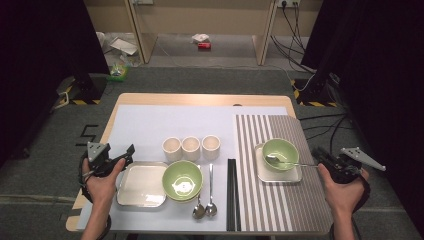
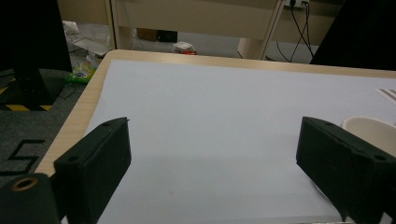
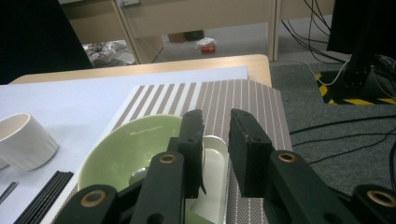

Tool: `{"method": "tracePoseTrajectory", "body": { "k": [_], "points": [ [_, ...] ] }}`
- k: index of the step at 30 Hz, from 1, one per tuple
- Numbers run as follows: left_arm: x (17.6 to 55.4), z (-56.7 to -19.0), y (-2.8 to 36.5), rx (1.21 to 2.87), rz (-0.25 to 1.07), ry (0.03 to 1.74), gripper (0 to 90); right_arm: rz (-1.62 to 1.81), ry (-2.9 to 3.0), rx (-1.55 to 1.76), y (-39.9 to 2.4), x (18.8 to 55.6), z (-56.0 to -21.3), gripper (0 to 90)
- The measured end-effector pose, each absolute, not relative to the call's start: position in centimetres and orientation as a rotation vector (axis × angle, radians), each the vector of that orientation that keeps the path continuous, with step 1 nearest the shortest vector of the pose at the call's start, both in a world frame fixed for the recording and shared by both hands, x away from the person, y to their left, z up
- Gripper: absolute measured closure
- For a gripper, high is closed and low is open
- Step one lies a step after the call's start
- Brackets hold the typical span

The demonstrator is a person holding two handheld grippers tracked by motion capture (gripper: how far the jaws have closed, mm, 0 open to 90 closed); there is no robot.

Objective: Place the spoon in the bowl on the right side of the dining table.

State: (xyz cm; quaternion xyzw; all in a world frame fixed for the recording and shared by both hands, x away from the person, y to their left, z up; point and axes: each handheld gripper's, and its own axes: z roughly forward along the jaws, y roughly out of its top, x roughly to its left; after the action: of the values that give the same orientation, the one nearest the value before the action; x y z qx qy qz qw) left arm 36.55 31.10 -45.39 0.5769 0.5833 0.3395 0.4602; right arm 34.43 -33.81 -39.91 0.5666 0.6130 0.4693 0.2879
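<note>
Room first: my left gripper (image 1: 131, 150) hovers at the table's (image 1: 200, 98) left edge, jaws spread wide with nothing between them, over bare white mat (image 1: 145, 125) that runs clear to the far edge. Just beside it, near the front edge, lies one square tray (image 1: 141, 185), and touching the tray's right side sits one green bowl (image 1: 182, 180). Behind these stand three cream cups (image 1: 191, 148) in a row. Two metal spoons (image 1: 205, 207) lie right of that bowl, then one pair of black chopsticks (image 1: 231, 192) along the seam where the striped placemat (image 1: 285, 210) begins. On the placemat rests a second square tray (image 1: 277, 175) carrying a second green bowl (image 1: 280, 152), with a third spoon (image 1: 292, 163) in it, its handle pointing toward the right edge. My right gripper (image 1: 316, 152) sits at that handle's end, jaws parted partway and gripping nothing; the spoon lies free of them. Beyond the right edge I have open carpet.
</note>
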Motion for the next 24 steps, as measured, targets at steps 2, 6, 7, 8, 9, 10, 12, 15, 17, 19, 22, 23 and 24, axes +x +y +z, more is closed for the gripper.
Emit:
{"method": "tracePoseTrajectory", "body": {
  "k": [2,6,7,8,9,10,12,15,17,19,22,23,24],
  "points": [
    [36.5,-45.4,31.1,1.419,0.838,1.435,9.1,1.251,1.632,1.503,-33.7,34.4,-39.7,71.8],
    [36.5,-45.4,31.2,1.410,0.836,1.437,9.1,1.278,1.598,1.436,-33.2,34.4,-39.5,66.9],
    [36.5,-45.4,31.1,1.409,0.835,1.437,9.1,1.281,1.590,1.431,-33.1,34.4,-39.5,66.1],
    [36.5,-45.4,31.1,1.408,0.833,1.437,9.1,1.276,1.589,1.430,-33.0,34.4,-39.4,65.7],
    [36.5,-45.4,31.1,1.407,0.833,1.436,9.1,1.276,1.589,1.424,-32.9,34.5,-39.4,65.5],
    [36.5,-45.4,31.1,1.406,0.834,1.436,9.1,1.279,1.591,1.424,-32.8,34.5,-39.4,65.2],
    [36.5,-45.4,31.1,1.402,0.835,1.435,9.1,1.267,1.599,1.418,-32.6,34.6,-39.4,64.9],
    [36.5,-45.4,31.1,1.401,0.834,1.435,9.1,1.266,1.599,1.414,-32.2,34.6,-39.2,64.5],
    [36.6,-45.4,31.0,1.401,0.832,1.435,9.1,1.263,1.602,1.409,-32.0,34.7,-39.1,64.2],
    [36.6,-45.4,31.0,1.401,0.831,1.434,9.1,1.271,1.611,1.408,-31.7,34.8,-39.0,64.0],
    [36.5,-45.3,31.0,1.401,0.832,1.433,9.1,1.268,1.618,1.402,-31.1,35.0,-39.0,63.8],
    [36.5,-45.3,31.1,1.400,0.830,1.432,9.1,1.271,1.622,1.392,-30.9,35.1,-39.0,63.8],
    [36.5,-45.3,31.1,1.401,0.830,1.433,9.1,1.265,1.627,1.398,-30.7,35.1,-39.0,63.8]
  ]
}}
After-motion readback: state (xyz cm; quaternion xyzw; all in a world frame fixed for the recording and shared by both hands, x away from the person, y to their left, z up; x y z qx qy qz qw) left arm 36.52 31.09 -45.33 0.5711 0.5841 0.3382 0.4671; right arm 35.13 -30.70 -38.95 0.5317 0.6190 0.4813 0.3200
